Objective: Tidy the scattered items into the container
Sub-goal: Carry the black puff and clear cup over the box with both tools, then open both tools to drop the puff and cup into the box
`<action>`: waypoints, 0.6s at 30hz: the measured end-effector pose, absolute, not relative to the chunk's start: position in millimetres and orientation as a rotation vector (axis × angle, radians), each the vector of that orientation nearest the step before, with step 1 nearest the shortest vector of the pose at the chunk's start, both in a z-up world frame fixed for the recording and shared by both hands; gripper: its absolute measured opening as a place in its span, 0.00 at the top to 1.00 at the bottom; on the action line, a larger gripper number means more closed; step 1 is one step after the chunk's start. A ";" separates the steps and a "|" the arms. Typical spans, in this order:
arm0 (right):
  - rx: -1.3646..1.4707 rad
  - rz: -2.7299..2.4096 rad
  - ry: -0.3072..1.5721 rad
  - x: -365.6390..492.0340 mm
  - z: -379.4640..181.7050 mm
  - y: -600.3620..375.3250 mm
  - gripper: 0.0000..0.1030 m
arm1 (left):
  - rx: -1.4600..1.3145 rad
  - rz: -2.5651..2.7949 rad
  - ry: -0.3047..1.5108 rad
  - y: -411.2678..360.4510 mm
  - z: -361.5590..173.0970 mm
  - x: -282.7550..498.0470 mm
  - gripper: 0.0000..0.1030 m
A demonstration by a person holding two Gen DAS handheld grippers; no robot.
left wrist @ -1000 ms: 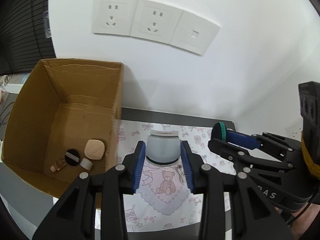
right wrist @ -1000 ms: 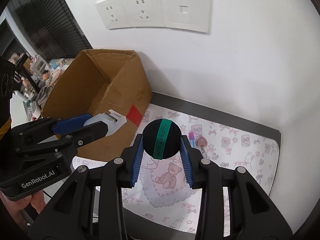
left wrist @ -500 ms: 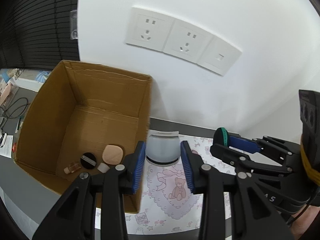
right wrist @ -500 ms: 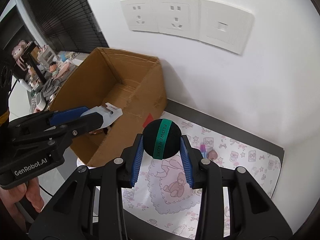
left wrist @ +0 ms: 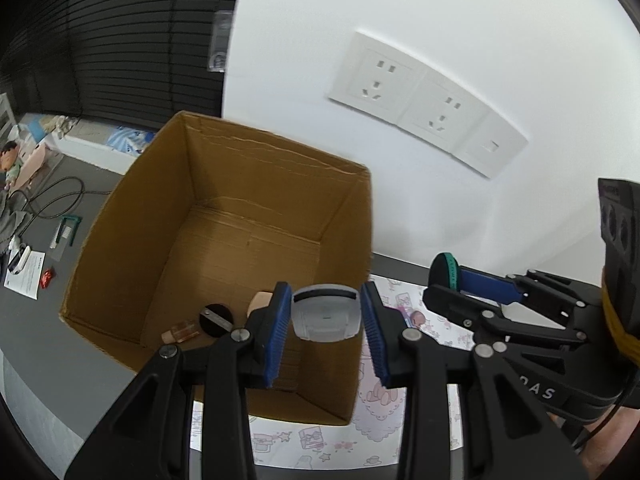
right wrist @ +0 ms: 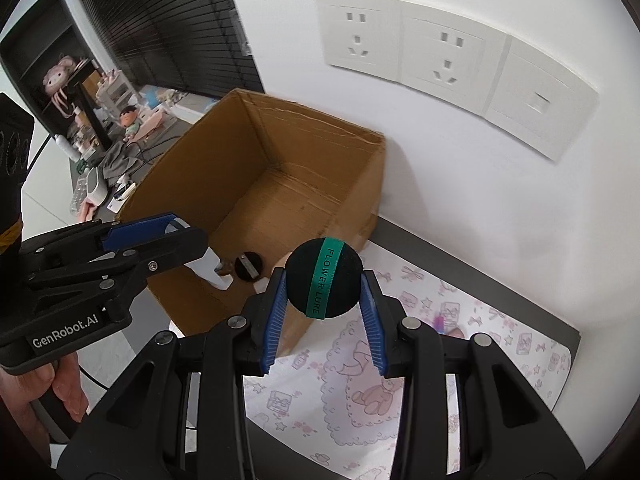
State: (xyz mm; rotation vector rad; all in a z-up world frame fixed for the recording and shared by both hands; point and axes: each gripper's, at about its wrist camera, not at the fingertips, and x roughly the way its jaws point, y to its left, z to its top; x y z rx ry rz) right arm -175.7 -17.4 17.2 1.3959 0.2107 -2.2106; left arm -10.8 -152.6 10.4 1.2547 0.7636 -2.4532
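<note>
Black puff (right wrist: 324, 278) (green "FLOWER LURE" band), round.

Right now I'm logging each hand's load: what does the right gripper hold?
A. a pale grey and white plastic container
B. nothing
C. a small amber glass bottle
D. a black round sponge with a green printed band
D: in the right wrist view the right gripper pinches the black round sponge with a green printed band between its blue pads.
</note>
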 end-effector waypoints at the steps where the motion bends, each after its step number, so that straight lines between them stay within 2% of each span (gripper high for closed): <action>1: 1.394 -2.204 0.215 -176.5 16.8 -21.9 0.64 | 1.253 -2.446 0.766 -156.6 9.6 -9.4 0.66; 18: 1.399 -2.110 0.284 -197.5 -1.5 -90.0 0.64 | 1.236 -2.346 0.825 -209.3 -16.7 17.1 0.66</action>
